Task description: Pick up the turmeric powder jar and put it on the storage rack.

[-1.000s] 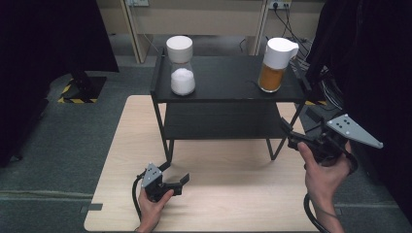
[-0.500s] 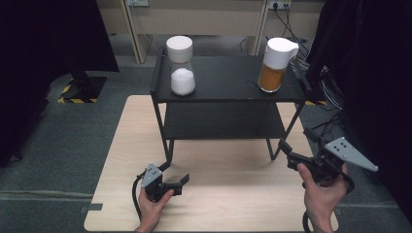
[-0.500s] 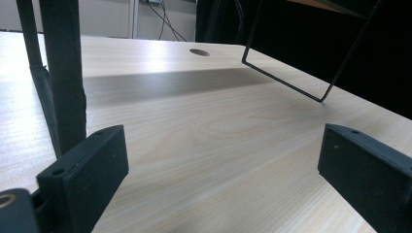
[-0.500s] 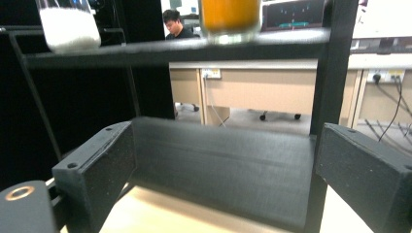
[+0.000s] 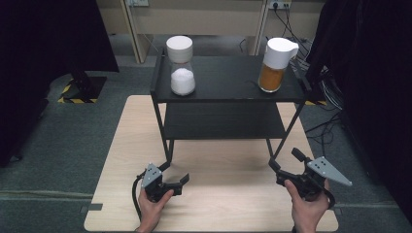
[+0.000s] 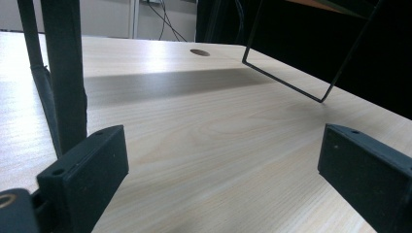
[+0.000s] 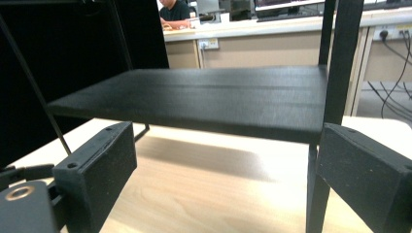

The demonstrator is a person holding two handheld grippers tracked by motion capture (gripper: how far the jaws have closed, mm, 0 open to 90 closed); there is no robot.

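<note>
1. Since the earlier frames, the right gripper (image 5: 286,167) has come down from beside the shelf unit to just above the counter (image 5: 228,204), while the left gripper (image 5: 177,182) has stayed where it was.
2. At the left of the high view, a hand (image 5: 154,206) holds the left gripper low over the light wooden counter, near the front left leg of a black two-tier shelf unit (image 5: 233,82). Its jaws stand wide apart with nothing between them.
3. In the left gripper view, bare wood lies between the jaws, and the shelf leg (image 6: 63,73) rises just behind the left jaw.
4. On the top tier, toward the left, stands a clear jar (image 5: 182,73) with a white lid and white powder inside.
5. On the top tier, toward the right, stands a jug (image 5: 274,65) with a white lid and orange contents, well apart from the jar.
6. At the right, the other hand (image 5: 306,208) holds the right gripper near the front right leg. Its jaws are also wide and empty, and they face the lower tier (image 7: 204,97).
</note>
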